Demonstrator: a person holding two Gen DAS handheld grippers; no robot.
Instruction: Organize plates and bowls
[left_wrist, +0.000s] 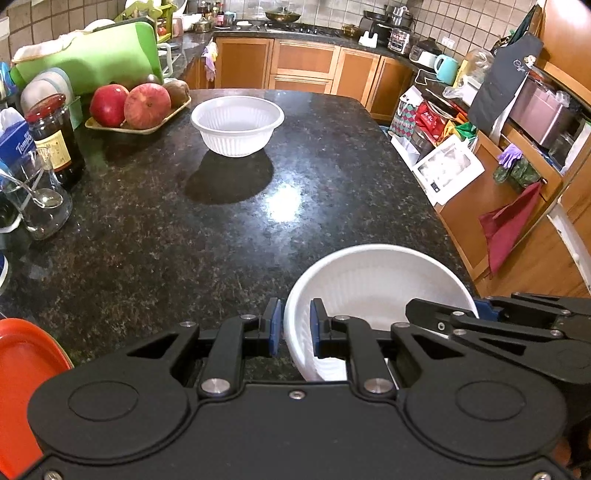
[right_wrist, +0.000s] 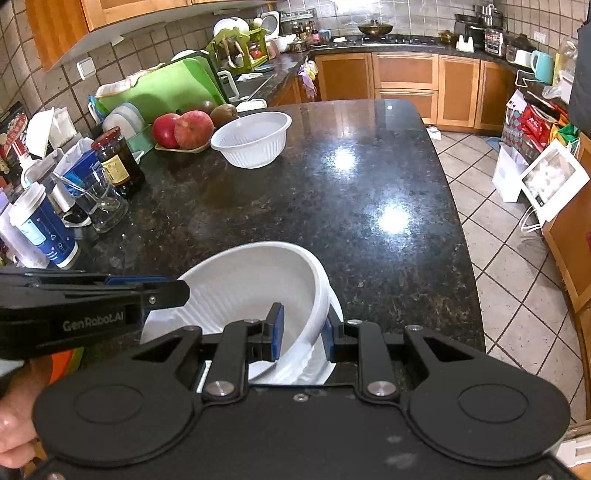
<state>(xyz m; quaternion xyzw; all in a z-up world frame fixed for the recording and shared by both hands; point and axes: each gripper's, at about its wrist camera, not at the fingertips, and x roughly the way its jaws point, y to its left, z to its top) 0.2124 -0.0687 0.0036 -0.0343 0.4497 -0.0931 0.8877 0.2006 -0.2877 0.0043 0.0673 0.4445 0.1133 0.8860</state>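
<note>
A white ribbed bowl (left_wrist: 380, 284) is held over the near edge of the dark granite counter (left_wrist: 258, 221), its left rim pinched between the narrowed jaws of the left gripper (left_wrist: 293, 326) and its right rim clamped by the right gripper (right_wrist: 301, 338); nothing is seen inside it. A second white bowl (left_wrist: 237, 125), also empty, is parked far back beside a tray (left_wrist: 147, 127) loaded with red apples (left_wrist: 147, 105). A glass (left_wrist: 40, 206) holding a spoon is spotted at the left.

"GenRobot.AI" is showing in grey letters on the left gripper (right_wrist: 162, 291), reaching in beside the right claw. Far ahead-left, a blue tissue pack (left_wrist: 13, 146) is reading "Temp", the rest cut off.
</note>
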